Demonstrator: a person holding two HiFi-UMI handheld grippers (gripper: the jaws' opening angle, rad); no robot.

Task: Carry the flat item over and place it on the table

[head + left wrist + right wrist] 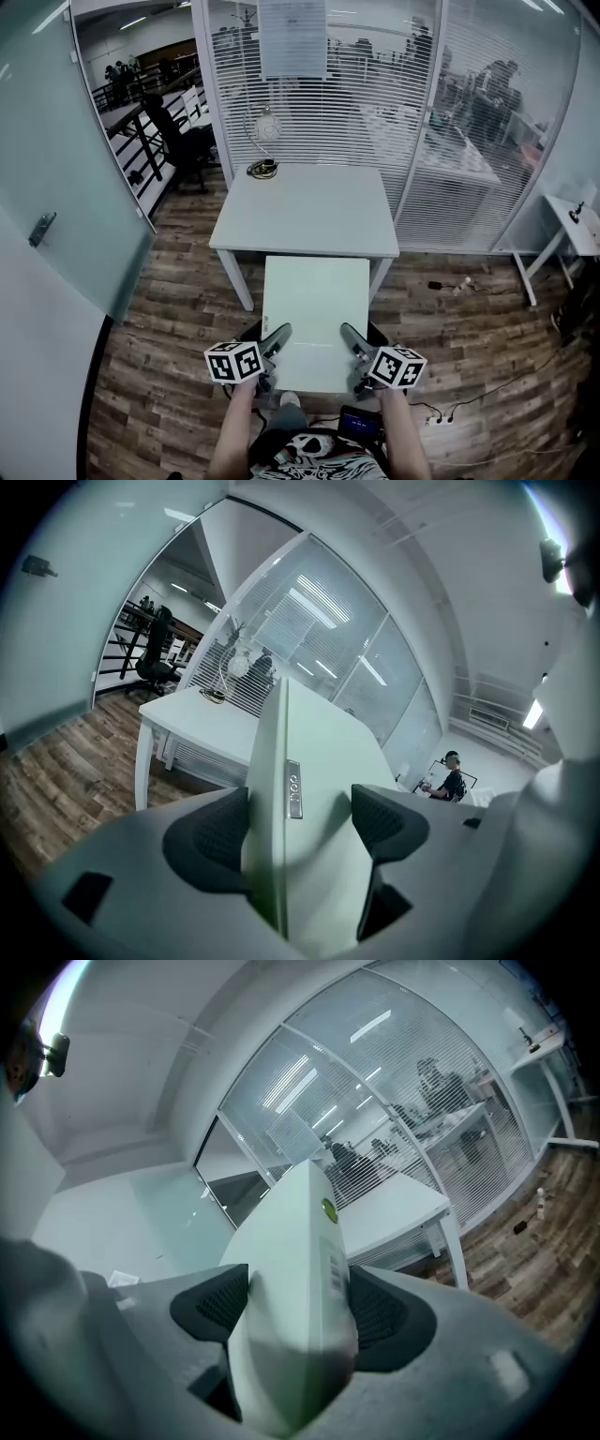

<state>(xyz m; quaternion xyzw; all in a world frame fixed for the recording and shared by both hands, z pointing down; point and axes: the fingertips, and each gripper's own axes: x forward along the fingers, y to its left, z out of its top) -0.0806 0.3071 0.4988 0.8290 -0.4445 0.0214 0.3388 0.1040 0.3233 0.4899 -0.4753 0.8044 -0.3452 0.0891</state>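
A flat white-green panel (314, 309) hangs level in the air just short of the white table (305, 211), its far edge at the table's near edge. My left gripper (274, 352) is shut on its near left corner, my right gripper (354, 354) on its near right corner. The left gripper view has the panel (319, 752) edge-on between the dark pads of that gripper (295, 832), with the table (202, 714) beyond. Seen from the right gripper, the panel (300, 1232) with its barcode label sits clamped in the gripper (300, 1307), table (394, 1208) ahead.
A coiled cable and small lamp (265, 167) sit at the table's far left corner. Glass walls with blinds (328, 84) stand behind it, a frosted glass door (56, 187) at left. Another white desk (577, 225) stands at right; a power strip (436, 419) lies on the wood floor.
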